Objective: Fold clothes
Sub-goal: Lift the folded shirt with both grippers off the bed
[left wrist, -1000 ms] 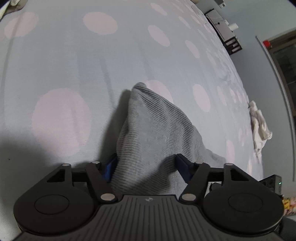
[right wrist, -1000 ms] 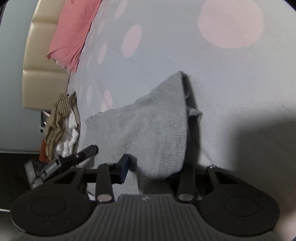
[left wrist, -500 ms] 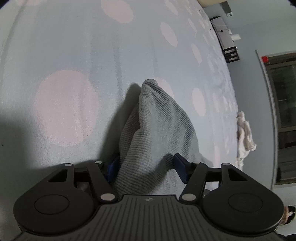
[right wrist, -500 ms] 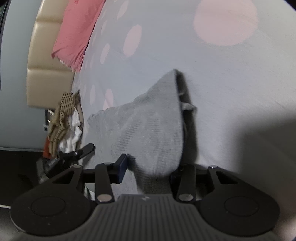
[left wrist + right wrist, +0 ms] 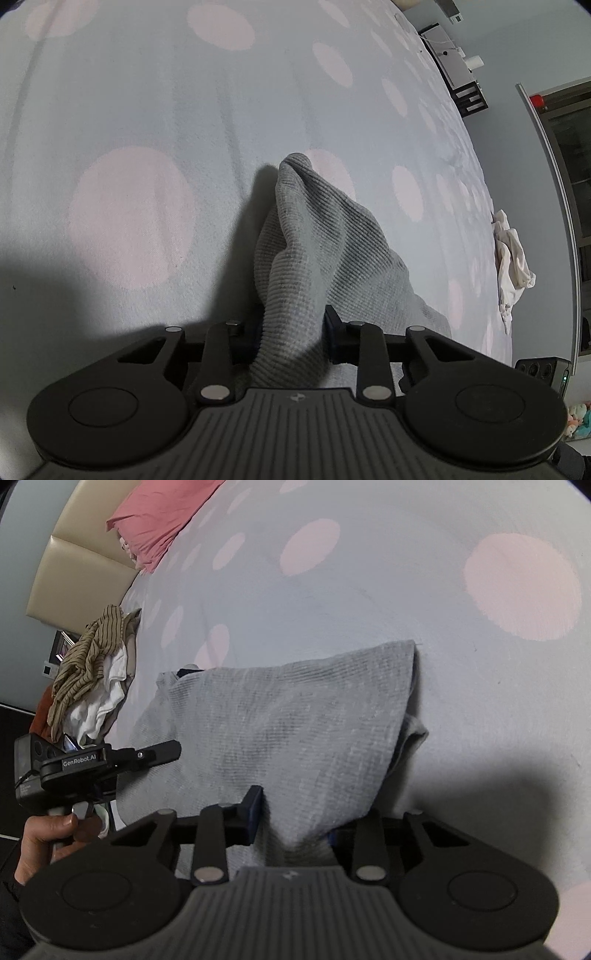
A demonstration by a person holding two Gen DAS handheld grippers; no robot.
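We had the grey knit garment stretched between our closing left gripper and right gripper, each pinching one end.

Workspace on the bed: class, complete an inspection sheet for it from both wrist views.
Surface: pale bedspread with pink dots.
Job's things: grey knit garment, lifted off the bed, hanging between both grippers.
Clutter: white cloth at the bed edge; striped and white clothes pile; pink pillow.
Grippers: left gripper closing on the garment's edge; right gripper closing, garment between its fingers.
Cables: nothing seen.
Surroundings: padded headboard; shelf unit by the wall.
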